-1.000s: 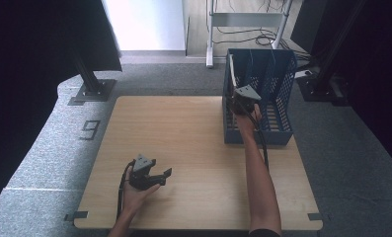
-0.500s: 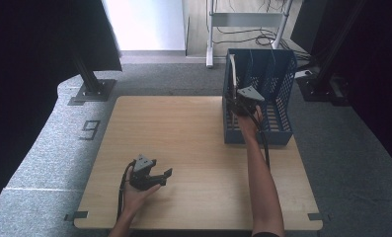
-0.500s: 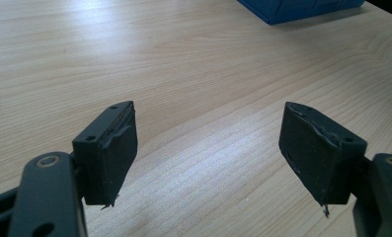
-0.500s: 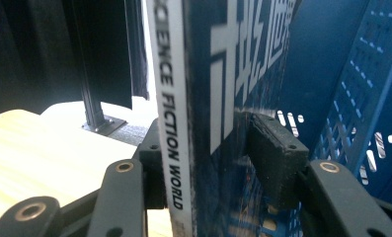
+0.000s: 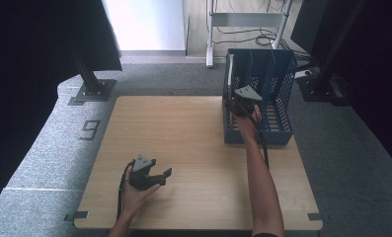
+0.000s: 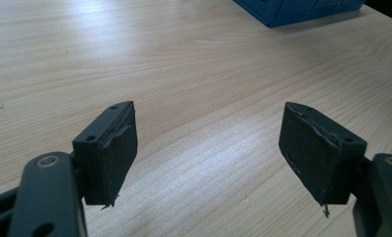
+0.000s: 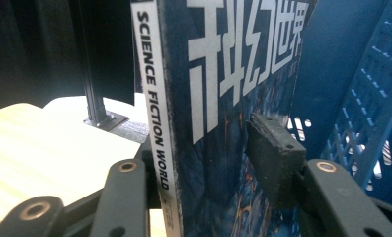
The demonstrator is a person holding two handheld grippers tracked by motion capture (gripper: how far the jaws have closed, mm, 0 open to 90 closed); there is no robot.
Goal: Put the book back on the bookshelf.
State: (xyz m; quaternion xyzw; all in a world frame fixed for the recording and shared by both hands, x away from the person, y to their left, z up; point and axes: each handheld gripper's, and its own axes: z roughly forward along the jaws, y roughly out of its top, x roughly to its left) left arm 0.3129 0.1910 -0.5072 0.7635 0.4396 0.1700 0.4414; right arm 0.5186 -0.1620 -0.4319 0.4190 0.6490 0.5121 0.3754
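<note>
Right gripper (image 7: 211,148) straddles magazine (image 7: 223,98) standing upright in blue file rack (image 5: 277,89); jaws just eased apart, far pad off cover, likely releasing. Left gripper (image 6: 208,148) spread, empty, parked over table (image 5: 183,138) clear of work.

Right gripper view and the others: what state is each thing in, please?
Magazine: upright in the blue rack's end slot, between the right jaws.
Right gripper: jaws open, just been opening, visible pad off the magazine.
Left gripper: jaws open, empty, over the table.
Blue rack: standing upright on the table.
</note>
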